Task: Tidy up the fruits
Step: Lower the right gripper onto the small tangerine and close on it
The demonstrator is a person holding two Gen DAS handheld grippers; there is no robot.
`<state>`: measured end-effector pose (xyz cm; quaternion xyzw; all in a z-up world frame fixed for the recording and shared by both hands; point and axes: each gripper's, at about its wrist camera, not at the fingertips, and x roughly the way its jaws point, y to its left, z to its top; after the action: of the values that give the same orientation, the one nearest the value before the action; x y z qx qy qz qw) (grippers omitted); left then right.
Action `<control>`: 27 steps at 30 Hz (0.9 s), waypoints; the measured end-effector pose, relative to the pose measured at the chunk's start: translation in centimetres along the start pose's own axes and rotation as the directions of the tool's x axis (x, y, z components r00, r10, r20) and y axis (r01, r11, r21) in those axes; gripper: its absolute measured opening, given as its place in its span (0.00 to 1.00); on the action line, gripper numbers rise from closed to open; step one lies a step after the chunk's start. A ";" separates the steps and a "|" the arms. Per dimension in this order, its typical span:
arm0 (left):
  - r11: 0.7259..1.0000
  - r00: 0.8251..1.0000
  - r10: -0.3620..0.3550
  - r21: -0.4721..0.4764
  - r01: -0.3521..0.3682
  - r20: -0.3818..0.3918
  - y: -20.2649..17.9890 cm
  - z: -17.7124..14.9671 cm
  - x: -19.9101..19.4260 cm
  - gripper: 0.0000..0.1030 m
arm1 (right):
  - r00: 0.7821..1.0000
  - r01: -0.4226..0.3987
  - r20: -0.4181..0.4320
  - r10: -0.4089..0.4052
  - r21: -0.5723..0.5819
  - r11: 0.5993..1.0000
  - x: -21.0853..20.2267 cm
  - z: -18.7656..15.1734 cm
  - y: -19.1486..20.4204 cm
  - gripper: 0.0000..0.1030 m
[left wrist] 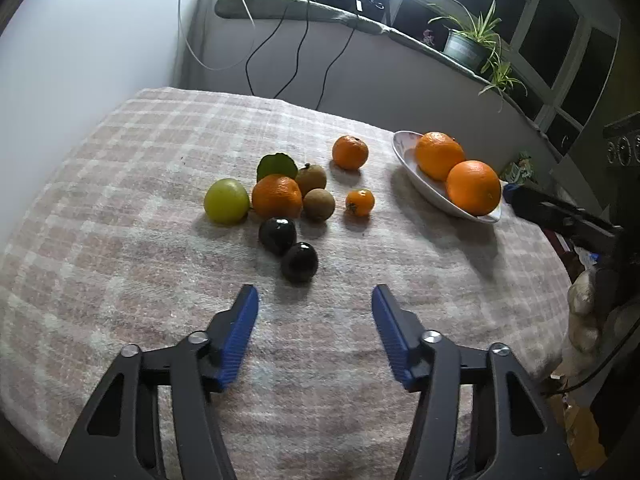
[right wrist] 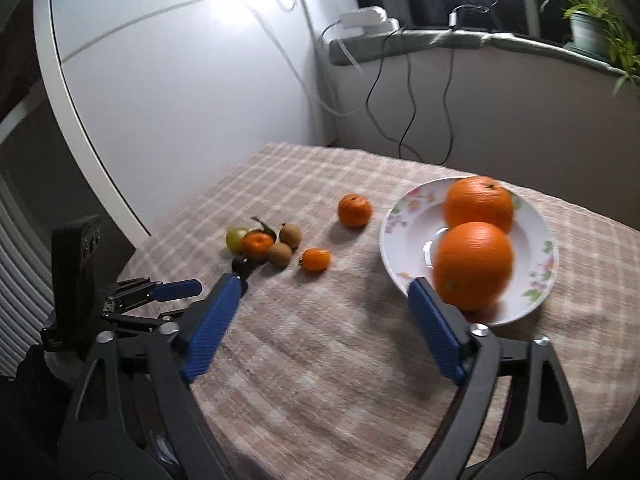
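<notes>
White floral plate (right wrist: 536, 280), right of frame, is loaded with two oranges (right wrist: 474, 264) touching; both the left gripper (left wrist: 315, 294) and right gripper (right wrist: 322, 286) are held open, empty.

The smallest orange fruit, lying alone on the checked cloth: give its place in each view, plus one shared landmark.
Left wrist view: the smallest orange fruit lies right of centre, between the fruit cluster and the plate.
Right wrist view: the fruit lies just left of centre, left of the plate.
Shared landmark: the plate holding two large oranges.
</notes>
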<state>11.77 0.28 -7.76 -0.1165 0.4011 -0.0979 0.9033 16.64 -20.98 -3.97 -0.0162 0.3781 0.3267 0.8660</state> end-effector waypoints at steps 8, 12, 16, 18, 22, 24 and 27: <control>1.000 1.000 -0.002 -0.019 0.001 -0.006 0.8 0.8 1.6 0.43 | 0.996 -0.006 -0.094 0.002 -0.045 0.999 5.5 1.0 1.6 0.57; 1.000 1.000 -0.001 -0.015 0.001 -0.014 0.7 1.1 2.1 0.42 | 0.990 0.015 -0.136 -0.023 -0.060 0.998 8.2 1.2 1.8 0.52; 1.000 1.000 0.017 0.003 -0.017 -0.019 0.6 1.2 2.6 0.37 | 0.985 0.053 -0.158 -0.065 -0.080 0.995 10.1 1.3 1.9 0.49; 1.000 0.999 0.026 0.003 -0.026 -0.026 0.7 1.3 3.0 0.35 | 0.983 0.068 -0.166 -0.080 -0.080 0.994 10.7 1.4 1.7 0.48; 0.999 0.999 0.042 0.015 -0.042 -0.029 0.5 1.2 3.5 0.33 | 0.980 0.076 -0.180 -0.088 -0.073 0.994 11.7 1.6 1.1 0.48; 0.999 0.998 0.050 0.023 -0.050 -0.030 0.4 1.2 3.5 0.31 | 0.979 0.074 -0.186 -0.088 -0.078 0.994 12.0 1.7 1.0 0.44; 0.998 0.998 0.054 0.016 -0.054 -0.028 0.6 1.2 3.5 0.27 | 0.977 0.072 -0.193 -0.087 -0.084 0.994 12.4 1.8 1.2 0.42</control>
<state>14.96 0.04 -9.61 -0.0975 0.4160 -0.0782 0.9007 23.34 -12.71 -10.74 -0.0968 0.4480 0.3030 0.8356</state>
